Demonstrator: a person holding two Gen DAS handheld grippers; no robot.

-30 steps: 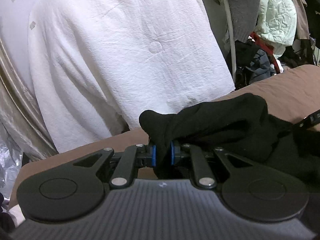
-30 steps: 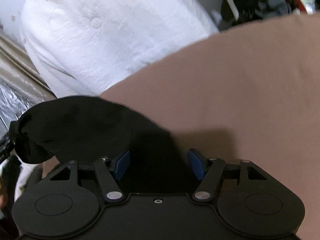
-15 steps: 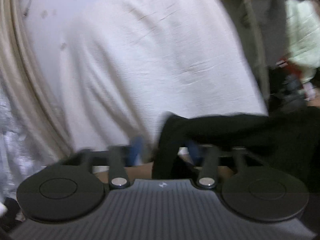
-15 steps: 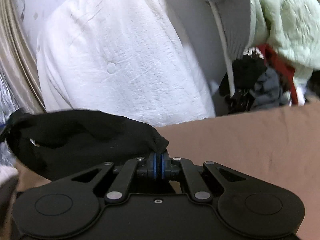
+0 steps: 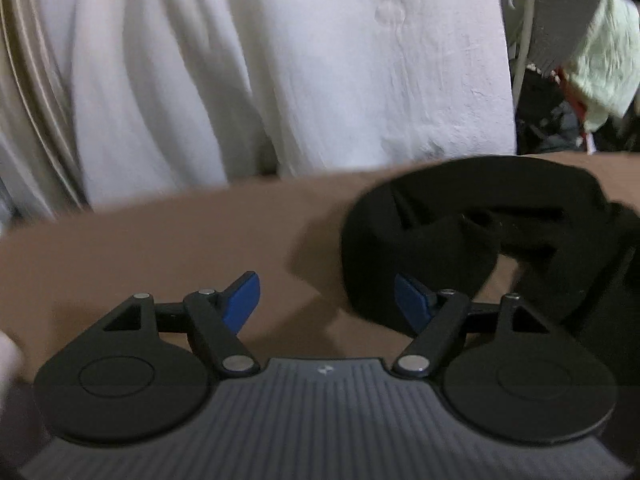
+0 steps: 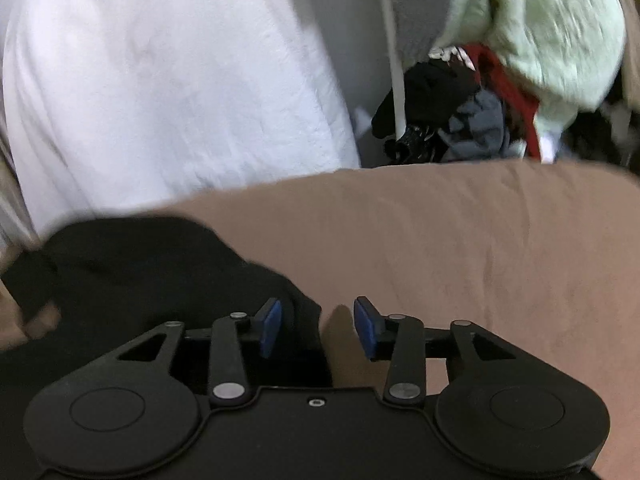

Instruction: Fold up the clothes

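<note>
A black garment (image 5: 472,236) lies bunched on the brown bed sheet (image 5: 160,248). In the left wrist view it sits to the right of my left gripper (image 5: 326,300), whose jaws are opening with only bare sheet between them; the right blue pad (image 5: 410,298) is close against the cloth. In the right wrist view the same black garment (image 6: 152,272) spreads to the left. My right gripper (image 6: 316,330) has its jaws opening, and an edge of the cloth lies loose between the pads, not pressed.
A large white cloth (image 5: 280,64) hangs behind the bed. To the right stands a pile of clothes: pale green (image 6: 540,28), red, grey and black pieces. The brown sheet (image 6: 460,248) stretches off to the right.
Both grippers let go of the black garment, which dropped onto the sheet. The left gripper swung down and left off the cloth. The right one shut on a fold half a second ago, then opened.
</note>
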